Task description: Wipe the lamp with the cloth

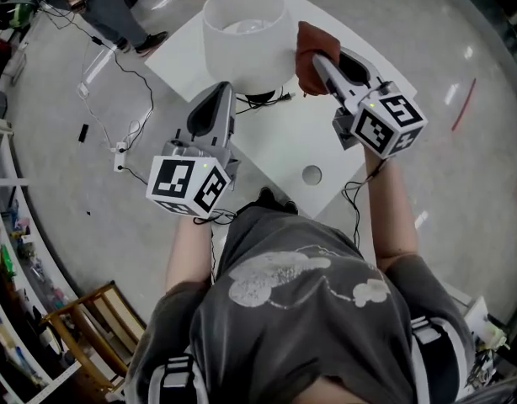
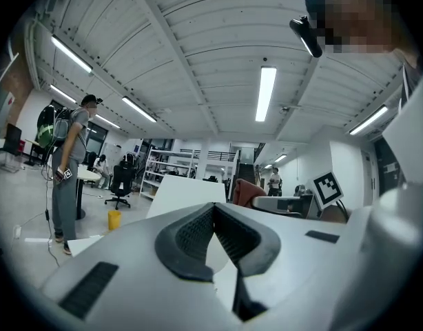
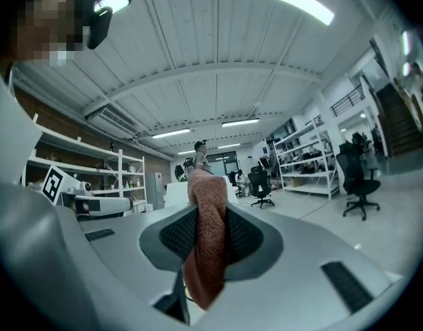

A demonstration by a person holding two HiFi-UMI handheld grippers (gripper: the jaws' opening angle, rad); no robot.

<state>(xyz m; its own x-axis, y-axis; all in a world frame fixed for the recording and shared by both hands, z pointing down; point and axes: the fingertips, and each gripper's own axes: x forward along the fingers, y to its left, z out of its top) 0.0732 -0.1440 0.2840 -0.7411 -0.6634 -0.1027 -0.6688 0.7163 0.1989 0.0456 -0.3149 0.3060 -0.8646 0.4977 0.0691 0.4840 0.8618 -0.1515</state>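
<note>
A lamp with a white drum shade (image 1: pixel 244 32) stands at the far side of the white table (image 1: pixel 284 141). My right gripper (image 1: pixel 319 60) is shut on a reddish-brown cloth (image 1: pixel 307 50), and the cloth sits against the shade's right side. In the right gripper view the cloth (image 3: pixel 208 240) hangs pinched between the jaws. My left gripper (image 1: pixel 225 89) is just in front of the shade's lower left, jaws shut with nothing between them. The left gripper view shows the shade (image 2: pixel 187 195) and the cloth (image 2: pixel 244 190) beyond its closed jaws (image 2: pixel 213 210).
The lamp's black cord (image 1: pixel 271 99) lies on the table by its base, and a round grommet (image 1: pixel 311 174) is near the table's front. Cables and a power strip (image 1: pixel 119 154) trail on the floor at left. A person (image 1: pixel 107 7) stands far left; a wooden chair (image 1: pixel 90 318) is behind me.
</note>
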